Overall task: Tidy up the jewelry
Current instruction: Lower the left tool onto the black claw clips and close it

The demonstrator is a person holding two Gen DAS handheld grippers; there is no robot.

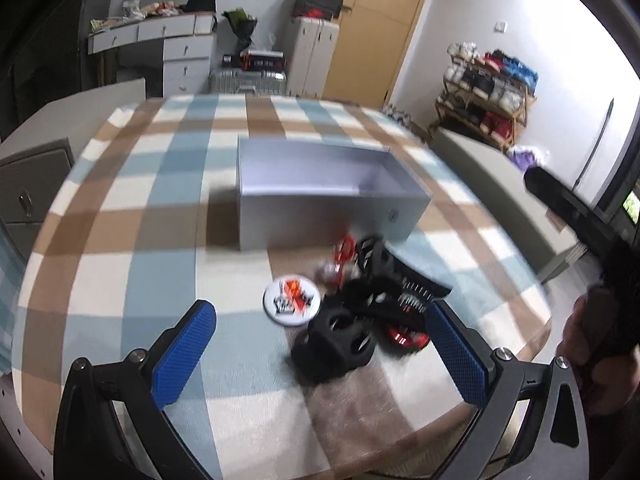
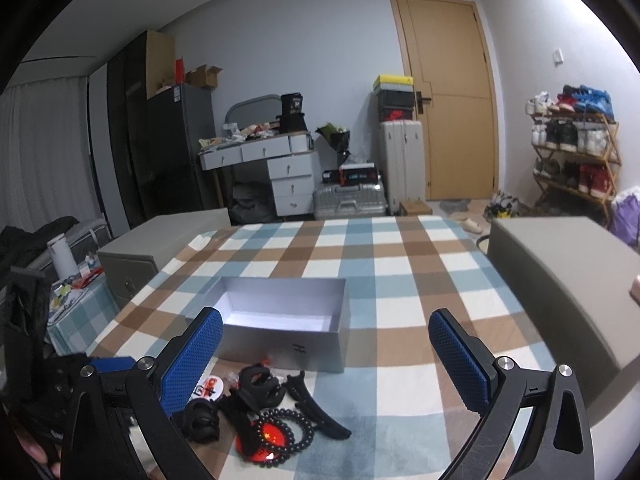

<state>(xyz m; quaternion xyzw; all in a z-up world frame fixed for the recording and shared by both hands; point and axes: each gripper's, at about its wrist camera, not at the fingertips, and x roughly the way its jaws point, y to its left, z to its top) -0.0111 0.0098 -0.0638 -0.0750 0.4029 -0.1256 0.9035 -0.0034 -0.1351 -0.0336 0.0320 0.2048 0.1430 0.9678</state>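
Observation:
An open, empty grey box (image 1: 320,200) stands on the checked tablecloth; it also shows in the right wrist view (image 2: 280,320). In front of it lies a pile of black hair claws (image 1: 340,340), a black bead bracelet (image 2: 288,430) over a red item (image 2: 264,446), and a round white badge (image 1: 291,305). My left gripper (image 1: 320,340) is open, its blue pads either side of the pile, slightly above it. My right gripper (image 2: 324,360) is open and empty, above the table right of the pile (image 2: 256,392).
Grey cabinets stand left (image 2: 152,248) and right (image 2: 560,280) of the table. The table's near edge (image 1: 400,456) is close to the left gripper. The right hand-held gripper's black body (image 1: 592,240) shows at the right. The room behind holds drawers, suitcases and a shoe rack.

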